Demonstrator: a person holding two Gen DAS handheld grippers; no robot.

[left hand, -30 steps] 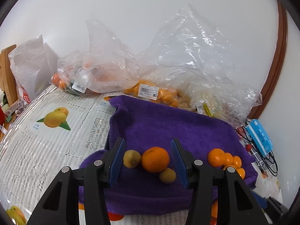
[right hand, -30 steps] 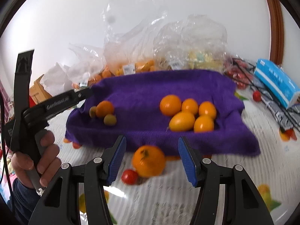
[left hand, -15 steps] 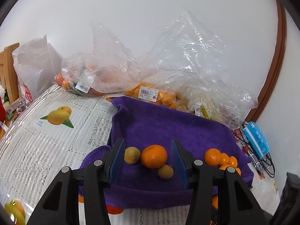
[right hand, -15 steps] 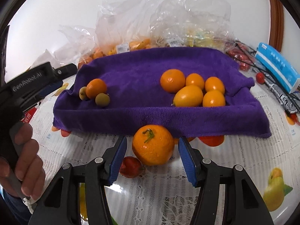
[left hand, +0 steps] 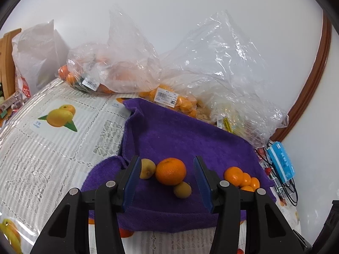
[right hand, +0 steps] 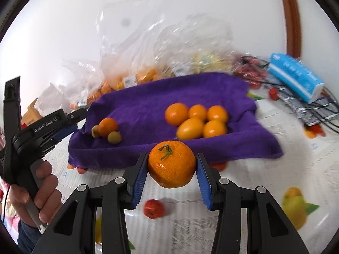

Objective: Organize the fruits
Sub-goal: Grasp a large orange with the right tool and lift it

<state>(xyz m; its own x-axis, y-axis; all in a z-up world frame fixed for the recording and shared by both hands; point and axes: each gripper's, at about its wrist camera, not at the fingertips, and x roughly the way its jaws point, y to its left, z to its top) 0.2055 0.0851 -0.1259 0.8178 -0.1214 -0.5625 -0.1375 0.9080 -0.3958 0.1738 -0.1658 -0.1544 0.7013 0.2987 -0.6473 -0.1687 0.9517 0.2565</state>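
Orange (right hand: 171, 164) between closing right claw (right hand: 171, 169) pads, touching.

The far part of the right wrist view is blurred: the clear bags (right hand: 148, 48) and the red things by the blue pack (right hand: 295, 77) cannot be told apart. In the left wrist view, crumpled plastic (left hand: 222, 67) veils the bagged fruit at the counter's far edge, and its label (left hand: 166, 97) is too small to read. The left tool's pad hides part of a greenish fruit (left hand: 147, 168). The heap of oranges (left hand: 241, 178) is half hidden behind the other finger.
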